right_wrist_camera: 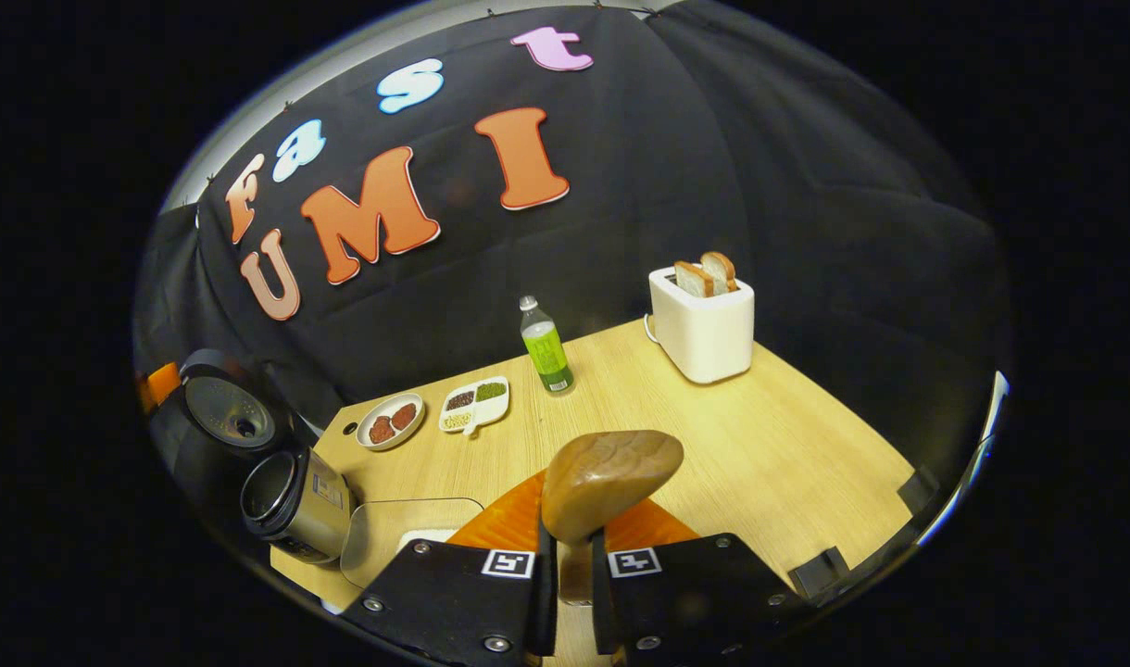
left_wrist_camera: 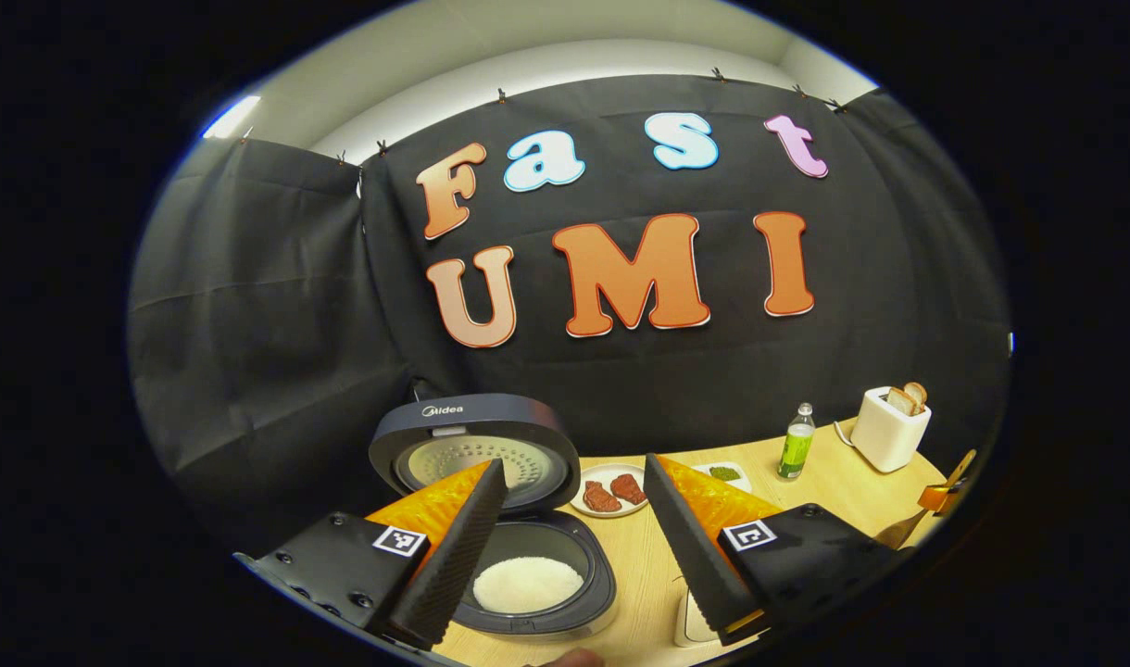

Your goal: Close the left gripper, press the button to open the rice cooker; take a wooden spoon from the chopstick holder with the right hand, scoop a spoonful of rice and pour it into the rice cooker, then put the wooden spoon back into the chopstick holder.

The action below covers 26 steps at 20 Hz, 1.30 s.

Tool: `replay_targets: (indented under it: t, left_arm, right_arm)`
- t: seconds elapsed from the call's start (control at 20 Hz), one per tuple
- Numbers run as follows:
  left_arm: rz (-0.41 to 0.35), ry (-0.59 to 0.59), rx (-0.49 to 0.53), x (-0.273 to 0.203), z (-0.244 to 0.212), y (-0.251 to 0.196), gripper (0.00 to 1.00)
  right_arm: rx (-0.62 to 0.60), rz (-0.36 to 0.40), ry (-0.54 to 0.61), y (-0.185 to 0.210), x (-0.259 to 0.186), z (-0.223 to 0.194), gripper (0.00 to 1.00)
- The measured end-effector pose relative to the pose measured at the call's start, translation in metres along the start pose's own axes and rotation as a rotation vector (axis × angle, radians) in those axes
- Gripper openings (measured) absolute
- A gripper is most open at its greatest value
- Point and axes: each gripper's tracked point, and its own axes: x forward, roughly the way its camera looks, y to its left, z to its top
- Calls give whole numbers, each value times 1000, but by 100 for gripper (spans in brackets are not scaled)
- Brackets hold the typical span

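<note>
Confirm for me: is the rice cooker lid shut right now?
No. In the left gripper view the rice cooker stands open, its lid tipped up and back, and white rice lies in the pot.

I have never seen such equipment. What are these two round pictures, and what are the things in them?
A person holds two handheld grippers, each with a camera looking along its jaws. In the left gripper view, the left gripper is open above a rice cooker with its lid up and white rice inside. In the right gripper view, the right gripper is shut on a wooden spoon. On the wooden table stand a toaster with bread, a green bottle, a plate of meat and a divided dish.
</note>
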Motion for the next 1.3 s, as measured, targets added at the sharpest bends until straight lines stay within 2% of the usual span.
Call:
replay_targets:
  t: [0.05,0.3,0.45,0.7,0.75,0.85,1.0,1.3]
  left_arm:
    - [1,-16,0,-1,2,4,93]
    - [-17,-80,-16,-3,11,18,93]
    - [-11,-119,2,-8,17,32,93]
    - [56,-138,32,-19,13,69,93]
    - [71,-143,39,-22,13,78,100]
    - [108,-145,58,-25,9,97,100]
    - [102,-116,42,-23,-4,106,100]
    - [114,-86,80,-17,-16,121,100]
  right_arm:
    - [-11,8,-17,6,-6,8,15]
    - [-9,84,-59,54,-15,25,15]
    - [-35,132,-50,89,-8,13,15]
    - [-90,160,-9,127,10,-12,13]
    - [-109,153,0,129,15,-18,13]
    - [-165,127,14,129,25,-30,13]
    - [-225,89,37,124,39,-46,13]
    - [-292,9,27,114,55,-63,13]
